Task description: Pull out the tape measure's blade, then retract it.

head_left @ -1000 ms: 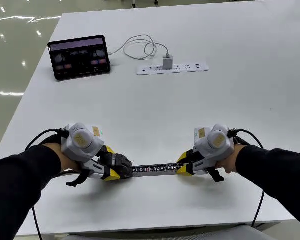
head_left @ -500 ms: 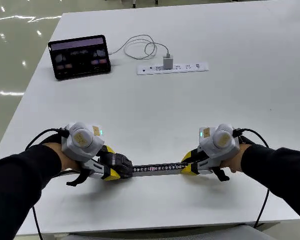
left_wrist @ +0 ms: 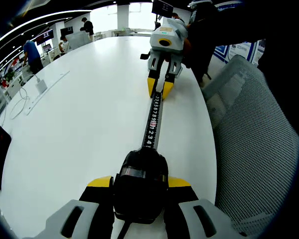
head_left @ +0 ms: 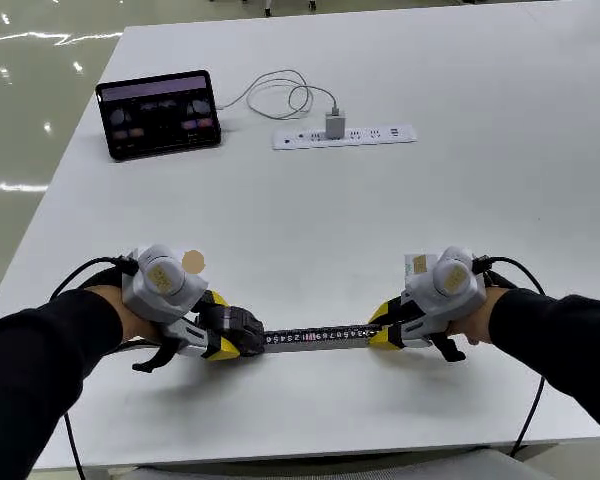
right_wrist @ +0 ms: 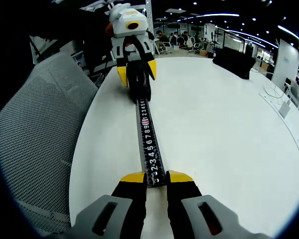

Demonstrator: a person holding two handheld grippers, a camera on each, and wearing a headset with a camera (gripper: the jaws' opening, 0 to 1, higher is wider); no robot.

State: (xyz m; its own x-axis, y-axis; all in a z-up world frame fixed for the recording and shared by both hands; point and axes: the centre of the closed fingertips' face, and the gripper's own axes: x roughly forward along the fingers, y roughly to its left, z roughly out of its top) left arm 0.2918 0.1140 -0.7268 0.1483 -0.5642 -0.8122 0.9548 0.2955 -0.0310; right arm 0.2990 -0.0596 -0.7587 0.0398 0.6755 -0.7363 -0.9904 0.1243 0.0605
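Yellow-tipped, my left tongs (head_left: 223, 325) are clamped on the black body of the tape measure (head_left: 238, 328), one jaw on each side of it. It sits low at the near edge of the desk (head_left: 380, 220). In the left gripper view the body fills the gap between the jaws. My right tongs (head_left: 380, 326) are pinched on the free end of the blade (head_left: 315, 337). In the right gripper view the two yellow tips close on the blade just behind its lowest numbers.

The blade runs straight and flat along the desk between the two tongs, printed side up. Compared with a second ago, my right tongs have slid outward to my right and more of the blade is drawn out. The left tongs and the tape measure have held their place.

Farther back, well apart from the work, a dark tablet (head_left: 159, 113) stands at the left. To its right a white power strip (head_left: 345, 135) lies flat, with a charger (head_left: 335, 124) plugged in and a looped cable (head_left: 280, 95) behind it. A grey mesh chair (left_wrist: 259, 134) sits just off the near desk edge.
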